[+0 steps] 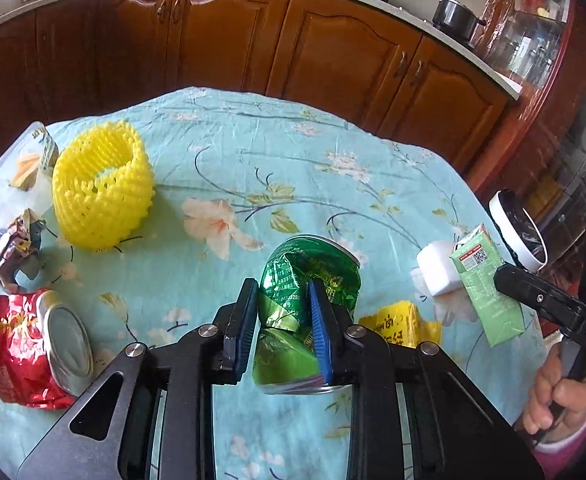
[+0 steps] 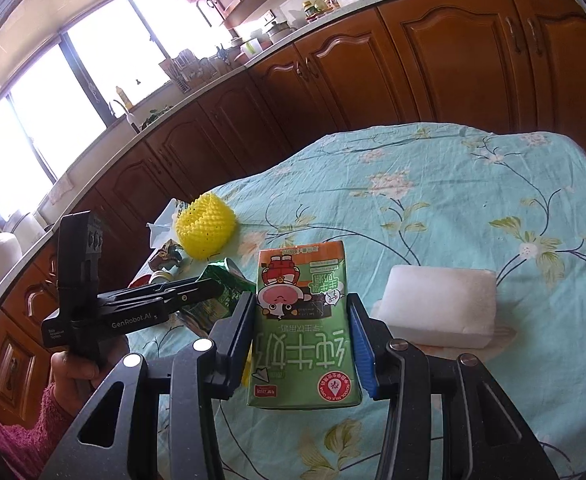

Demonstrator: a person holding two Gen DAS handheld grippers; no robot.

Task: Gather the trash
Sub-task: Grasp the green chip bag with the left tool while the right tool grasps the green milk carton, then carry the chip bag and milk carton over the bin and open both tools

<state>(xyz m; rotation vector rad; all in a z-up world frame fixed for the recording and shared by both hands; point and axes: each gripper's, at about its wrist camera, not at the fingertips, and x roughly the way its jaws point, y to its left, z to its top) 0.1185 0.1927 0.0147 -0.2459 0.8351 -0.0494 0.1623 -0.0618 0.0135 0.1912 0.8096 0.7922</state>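
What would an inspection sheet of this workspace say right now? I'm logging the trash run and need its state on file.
Surface: table under a floral blue cloth.
Job's things: crushed green can and green carton, each in a gripper; crushed red can, yellow foam net, white foam block, crumpled wrapper, yellow wrapper lying on the cloth.
Clutter: nothing seen.
Grippers: left gripper shut on the green can; right gripper shut on the carton.
Cables: nothing seen.
Surroundings: wooden cabinets, pots on the counter, window.
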